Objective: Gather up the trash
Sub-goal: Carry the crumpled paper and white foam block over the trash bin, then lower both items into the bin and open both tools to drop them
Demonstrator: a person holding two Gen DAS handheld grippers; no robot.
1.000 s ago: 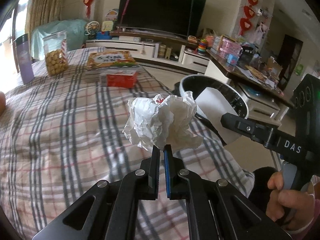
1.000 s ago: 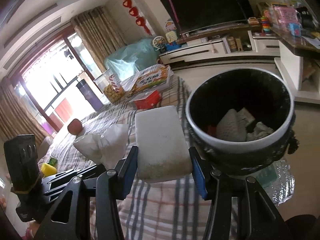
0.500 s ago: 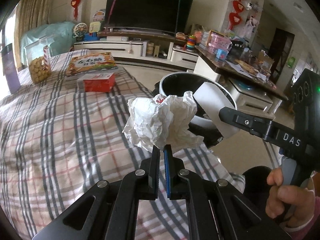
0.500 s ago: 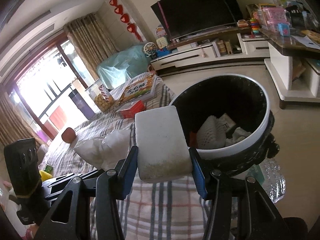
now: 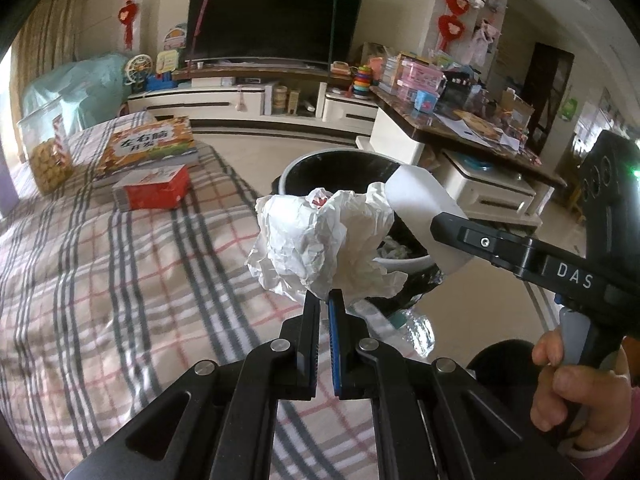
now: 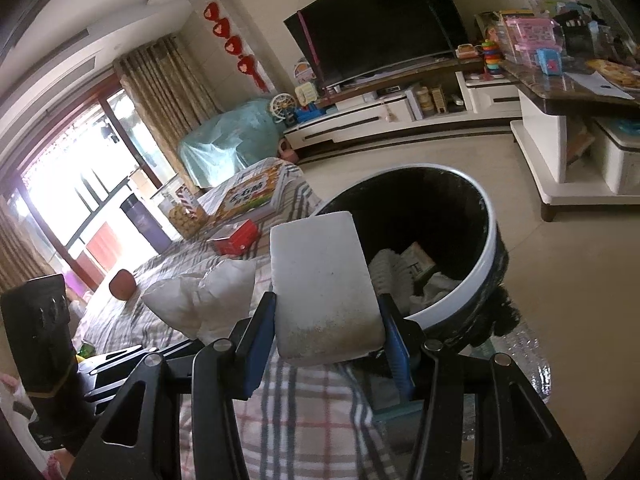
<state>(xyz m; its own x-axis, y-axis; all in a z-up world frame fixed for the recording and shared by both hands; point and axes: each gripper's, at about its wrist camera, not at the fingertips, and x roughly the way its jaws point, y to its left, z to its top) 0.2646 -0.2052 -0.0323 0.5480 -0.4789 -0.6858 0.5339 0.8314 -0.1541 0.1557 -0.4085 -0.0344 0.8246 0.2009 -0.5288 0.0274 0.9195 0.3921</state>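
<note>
Bin [image 6: 490, 236] now sits closer ahead of both tools than a second ago, so dropping looks near: left tool [image 5: 324, 300] stays clenched on crumpled paper [image 5: 320, 236], right tool [image 6: 326, 320] grasping a white foam block [image 6: 320, 280] beside its rim.

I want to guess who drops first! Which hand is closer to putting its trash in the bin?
Probably the right gripper: its white foam block already overlaps the bin rim. The left gripper holds its crumpled paper over the table edge.
</note>
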